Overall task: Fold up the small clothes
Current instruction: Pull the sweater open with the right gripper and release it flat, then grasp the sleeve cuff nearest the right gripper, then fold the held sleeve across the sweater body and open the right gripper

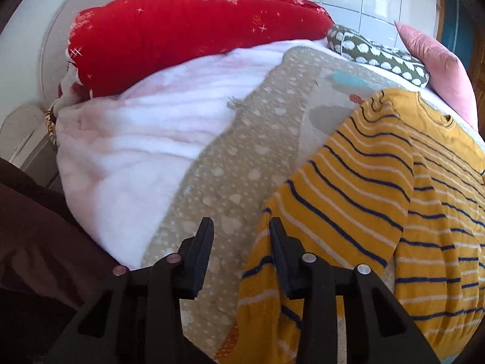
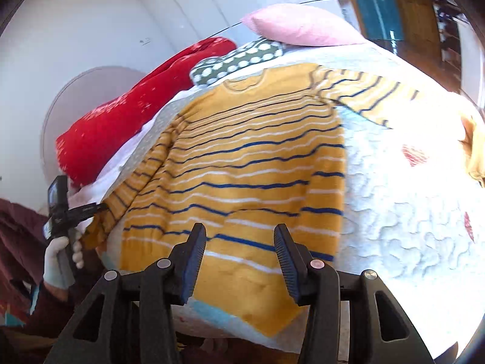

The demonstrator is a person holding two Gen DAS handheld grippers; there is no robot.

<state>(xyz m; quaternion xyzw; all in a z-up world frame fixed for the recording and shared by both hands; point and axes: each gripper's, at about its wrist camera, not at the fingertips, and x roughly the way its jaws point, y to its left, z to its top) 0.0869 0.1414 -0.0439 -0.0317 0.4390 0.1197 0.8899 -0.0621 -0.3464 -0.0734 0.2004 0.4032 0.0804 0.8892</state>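
A small mustard-yellow sweater with navy and white stripes (image 2: 248, 163) lies flat on the bed, neck away from me, both sleeves spread. My right gripper (image 2: 239, 236) is open and empty just above the sweater's bottom hem. My left gripper (image 1: 241, 230) is open and empty over the beige dotted cover, right beside the cuff of the sweater's left sleeve (image 1: 342, 212). The left gripper also shows in the right wrist view (image 2: 91, 209), held in a white-gloved hand at that sleeve's end.
A white quilted bedspread (image 2: 400, 218) covers the bed. A red cushion (image 1: 188, 36), a pink fluffy blanket (image 1: 145, 148), a green dotted pillow (image 1: 385, 54) and a pink pillow (image 2: 303, 27) lie toward the far side. A yellow object (image 2: 476, 151) sits at the right edge.
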